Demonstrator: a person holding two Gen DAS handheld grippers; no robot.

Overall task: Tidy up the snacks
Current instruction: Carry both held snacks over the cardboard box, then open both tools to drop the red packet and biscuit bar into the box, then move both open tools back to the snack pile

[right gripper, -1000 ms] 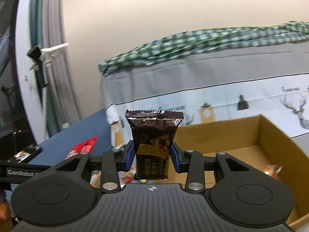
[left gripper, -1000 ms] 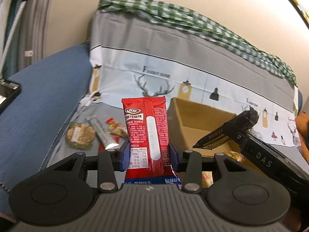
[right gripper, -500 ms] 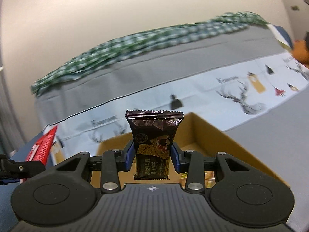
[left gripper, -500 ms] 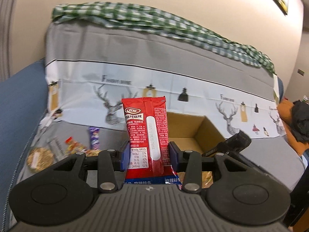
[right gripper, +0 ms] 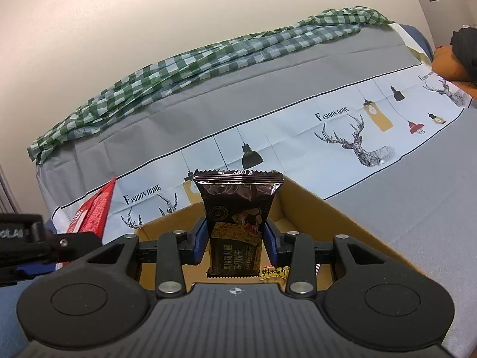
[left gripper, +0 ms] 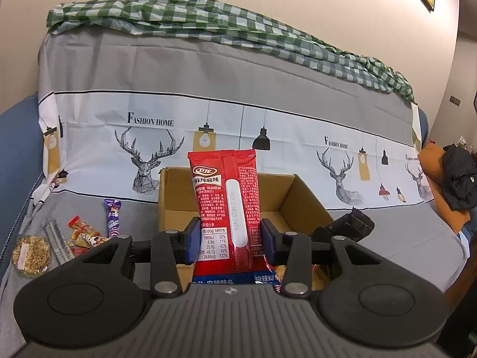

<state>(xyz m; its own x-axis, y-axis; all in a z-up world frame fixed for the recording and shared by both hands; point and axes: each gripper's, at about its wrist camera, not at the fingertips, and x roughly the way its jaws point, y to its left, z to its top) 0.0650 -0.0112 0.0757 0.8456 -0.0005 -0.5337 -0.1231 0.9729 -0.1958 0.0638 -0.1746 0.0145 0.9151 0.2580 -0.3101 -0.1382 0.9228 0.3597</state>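
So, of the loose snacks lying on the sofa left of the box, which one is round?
The round oat-coloured cake, nearest the camera at the far left. The purple packet and the silver stick are long.

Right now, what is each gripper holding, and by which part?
The left gripper clamps an upright red snack packet by its lower half. The right gripper clamps an upright dark brown biscuit packet across its lower middle.
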